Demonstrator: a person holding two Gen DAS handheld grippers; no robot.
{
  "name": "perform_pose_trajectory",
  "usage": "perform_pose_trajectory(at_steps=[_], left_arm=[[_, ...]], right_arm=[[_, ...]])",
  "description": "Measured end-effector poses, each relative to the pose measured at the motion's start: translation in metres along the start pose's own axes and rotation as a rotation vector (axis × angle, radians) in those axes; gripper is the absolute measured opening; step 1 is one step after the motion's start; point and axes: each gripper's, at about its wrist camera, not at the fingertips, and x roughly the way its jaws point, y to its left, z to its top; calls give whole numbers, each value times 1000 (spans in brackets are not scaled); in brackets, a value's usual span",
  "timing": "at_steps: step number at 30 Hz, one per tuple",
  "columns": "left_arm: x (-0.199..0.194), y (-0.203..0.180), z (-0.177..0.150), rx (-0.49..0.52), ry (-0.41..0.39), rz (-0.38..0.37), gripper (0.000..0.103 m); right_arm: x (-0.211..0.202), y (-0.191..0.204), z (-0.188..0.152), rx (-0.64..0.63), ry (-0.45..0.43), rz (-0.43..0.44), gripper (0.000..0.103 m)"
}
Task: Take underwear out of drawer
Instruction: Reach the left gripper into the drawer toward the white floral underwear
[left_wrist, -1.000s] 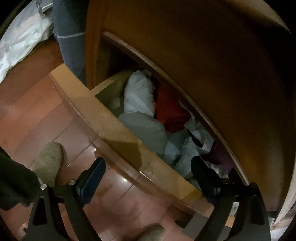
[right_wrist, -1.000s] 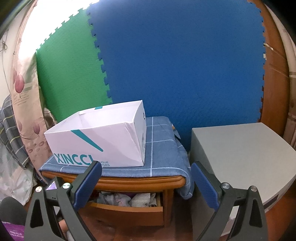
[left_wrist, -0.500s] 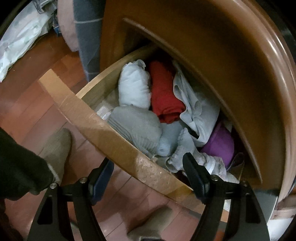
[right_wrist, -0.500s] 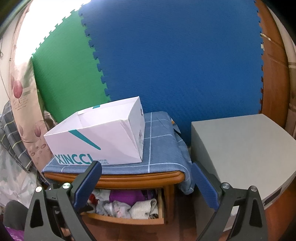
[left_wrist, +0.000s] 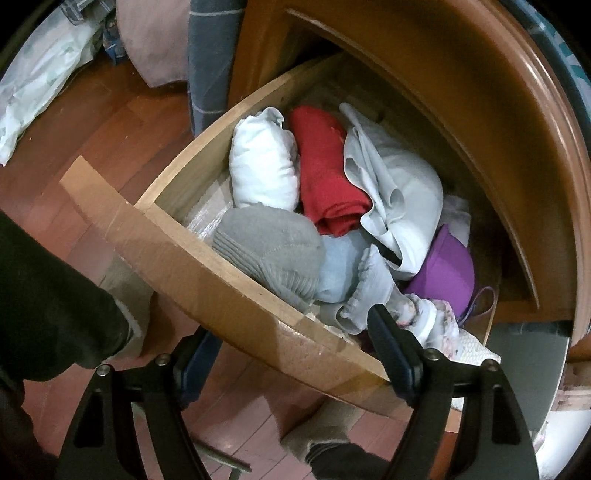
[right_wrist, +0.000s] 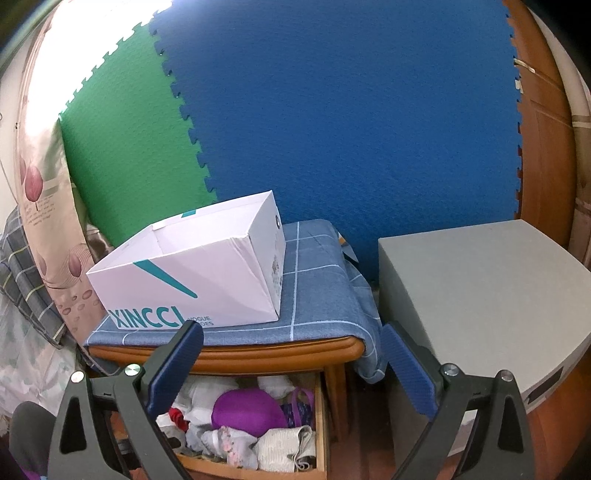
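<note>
Underwear heaped in drawer, perhaps just beyond left claw, jaws opening, empty.

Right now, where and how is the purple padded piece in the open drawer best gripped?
Probably from above, pinching the purple cup's domed top edge: it lies exposed at the drawer's right end, with pale cloth over its left side. The left gripper, nothing between its fingers, is opening.

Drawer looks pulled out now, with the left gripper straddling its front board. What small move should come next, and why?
Probably release the drawer front and carry the left gripper, whose jaws are opening, forward over the clothes. One finger is outside the board, the other inside beside the frilly grey garment, and nothing is gripped yet.
</note>
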Motion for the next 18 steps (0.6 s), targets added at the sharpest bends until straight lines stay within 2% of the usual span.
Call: perform_pose_trajectory(at_steps=[14,18], left_arm=[[2,12,-8,42,75,30,84],[5,7,2,49,79,30,85]], right_arm=[[-1,0,0,4,3,3,99],[-2,-2,0,10,0,-1,99]])
